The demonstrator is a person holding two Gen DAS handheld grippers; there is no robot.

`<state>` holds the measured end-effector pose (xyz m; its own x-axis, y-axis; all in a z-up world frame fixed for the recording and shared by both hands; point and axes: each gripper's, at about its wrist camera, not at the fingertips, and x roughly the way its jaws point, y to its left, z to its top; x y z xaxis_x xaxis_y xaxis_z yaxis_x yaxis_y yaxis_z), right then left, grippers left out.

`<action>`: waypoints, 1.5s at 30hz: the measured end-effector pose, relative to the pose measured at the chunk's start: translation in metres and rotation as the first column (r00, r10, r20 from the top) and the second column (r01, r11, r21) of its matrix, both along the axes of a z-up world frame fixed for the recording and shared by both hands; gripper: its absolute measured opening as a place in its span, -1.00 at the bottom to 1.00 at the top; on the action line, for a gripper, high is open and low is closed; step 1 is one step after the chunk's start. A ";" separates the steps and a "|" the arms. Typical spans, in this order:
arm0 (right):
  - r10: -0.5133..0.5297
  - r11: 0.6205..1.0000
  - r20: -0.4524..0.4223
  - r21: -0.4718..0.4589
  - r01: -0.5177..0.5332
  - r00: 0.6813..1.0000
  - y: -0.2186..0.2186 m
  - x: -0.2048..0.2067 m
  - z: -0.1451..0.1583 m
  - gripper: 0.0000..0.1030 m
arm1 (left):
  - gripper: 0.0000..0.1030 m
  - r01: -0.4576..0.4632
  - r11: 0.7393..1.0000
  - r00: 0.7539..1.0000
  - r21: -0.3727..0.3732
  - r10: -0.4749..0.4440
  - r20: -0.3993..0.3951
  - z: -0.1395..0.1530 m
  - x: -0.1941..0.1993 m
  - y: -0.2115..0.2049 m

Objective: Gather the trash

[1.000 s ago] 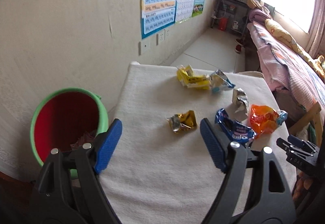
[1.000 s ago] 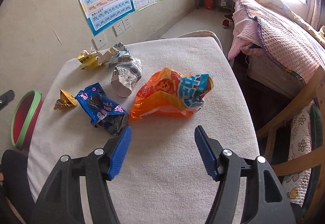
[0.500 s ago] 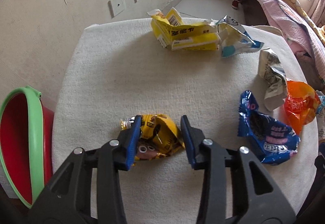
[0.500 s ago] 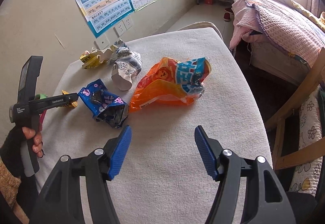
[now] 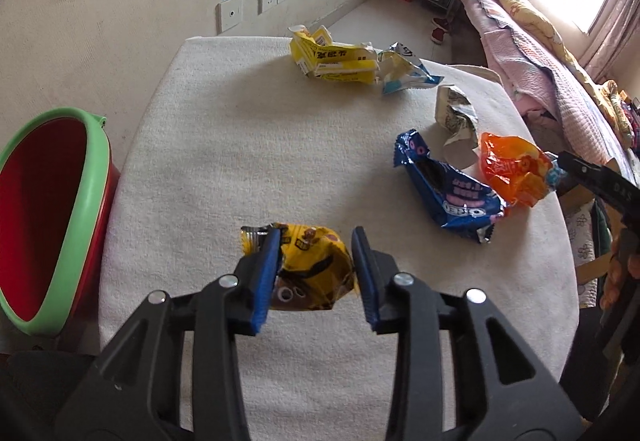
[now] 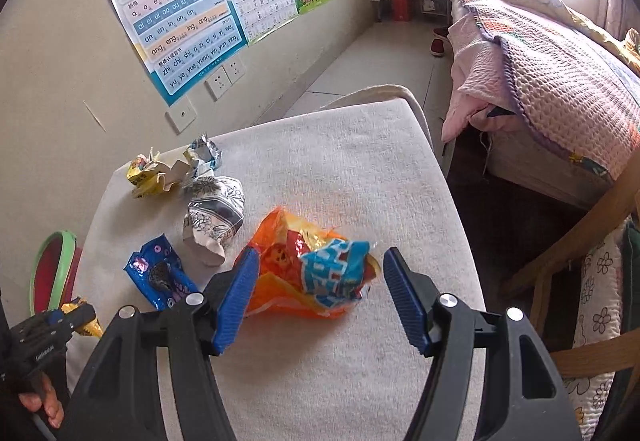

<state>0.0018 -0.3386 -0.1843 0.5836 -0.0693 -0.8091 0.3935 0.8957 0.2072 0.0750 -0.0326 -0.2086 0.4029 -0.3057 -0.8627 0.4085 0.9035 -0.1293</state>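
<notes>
A crumpled yellow wrapper (image 5: 316, 281) sits between the blue pads of my left gripper (image 5: 316, 241), which is shut on it just above the white-clothed table (image 5: 240, 141). In the right wrist view my right gripper (image 6: 322, 257) is open, its pads on either side of an orange and blue snack bag (image 6: 288, 281) and apart from it. A blue cookie wrapper (image 5: 448, 189), a white patterned wrapper (image 5: 454, 113), a torn yellow box (image 5: 336, 59) and a blue-white wrapper (image 5: 404, 75) lie on the cloth. A red bin with a green rim (image 5: 96, 161) stands left of the table.
The wall with posters (image 6: 172, 13) and sockets runs behind the table. A bed (image 6: 560, 73) fills the right side, and a wooden chair (image 6: 580, 241) stands close to the table's right edge. A person's hand (image 6: 44, 405) holds the left gripper.
My left gripper came down over the yellow wrapper and shut on it. My right gripper slid forward until its open pads flank the orange bag.
</notes>
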 end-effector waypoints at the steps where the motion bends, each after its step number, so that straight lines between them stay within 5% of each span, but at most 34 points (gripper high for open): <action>1: 0.000 1.000 -0.021 0.002 0.000 1.000 -0.003 0.007 -0.004 0.25 | -0.12 -0.004 1.000 1.000 0.001 0.004 0.002 0.000 -0.002 0.001; 6: 0.020 0.999 -0.072 0.032 -0.017 0.997 -0.010 0.019 -0.021 0.15 | 0.29 -0.036 0.999 0.999 0.011 0.036 -0.009 0.002 -0.011 0.012; 9: 0.030 0.999 -0.063 0.031 -0.028 0.998 -0.011 0.016 -0.019 0.01 | 0.31 -0.059 0.998 0.998 -0.005 0.059 -0.034 -0.002 -0.015 0.021; 11: 0.033 0.999 -0.060 0.037 -0.030 0.998 -0.011 0.013 -0.016 -0.30 | 0.31 -0.062 0.998 0.997 0.009 0.062 -0.035 -0.005 -0.015 0.022; 13: 0.037 0.997 -0.050 0.068 -0.033 0.998 -0.010 0.007 -0.011 -0.30 | 0.31 -0.060 0.998 0.998 0.016 0.060 -0.034 -0.006 -0.014 0.020; 17: 0.074 0.995 -0.009 0.062 -0.074 0.997 -0.003 -0.008 0.006 -0.24 | 0.32 -0.017 0.999 1.000 0.044 0.017 0.005 -0.005 -0.012 0.007; 20: 0.094 0.995 0.020 0.034 -0.095 0.995 -0.002 -0.013 0.019 0.17 | 0.31 0.004 0.998 1.000 0.071 -0.002 -0.027 -0.016 -0.008 0.000; 23: 0.127 0.992 0.004 0.005 -0.127 0.992 -0.003 -0.007 0.022 0.31 | 0.31 -0.006 0.997 0.998 0.082 0.011 -0.065 -0.027 -0.009 0.000; 33: 0.196 0.979 -0.107 0.076 -0.188 0.975 0.006 0.021 -0.020 0.33 | 0.31 -0.035 0.998 0.996 0.061 0.039 -0.078 -0.026 -0.014 0.010; 39: 0.172 0.980 -0.063 0.117 -0.164 0.983 0.010 0.015 -0.023 -0.11 | 0.31 -0.044 0.999 0.996 0.023 0.046 -0.081 -0.016 -0.024 0.015; 41: 0.159 0.981 -0.038 0.120 -0.154 0.986 0.012 0.010 -0.017 -0.42 | 0.31 -0.039 0.999 0.995 0.028 0.041 -0.088 -0.019 -0.024 0.013; 45: 0.127 0.986 -0.005 0.111 -0.126 0.992 0.018 -0.006 -0.006 -0.42 | 0.31 -0.042 0.999 0.992 0.034 0.046 -0.117 -0.027 -0.021 0.012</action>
<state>-0.0041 -0.3204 -0.1900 0.5725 0.0946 -0.8144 0.2817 0.9102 0.3037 0.0535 -0.0203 -0.2353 0.3107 -0.2615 -0.9138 0.3517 0.9248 -0.1450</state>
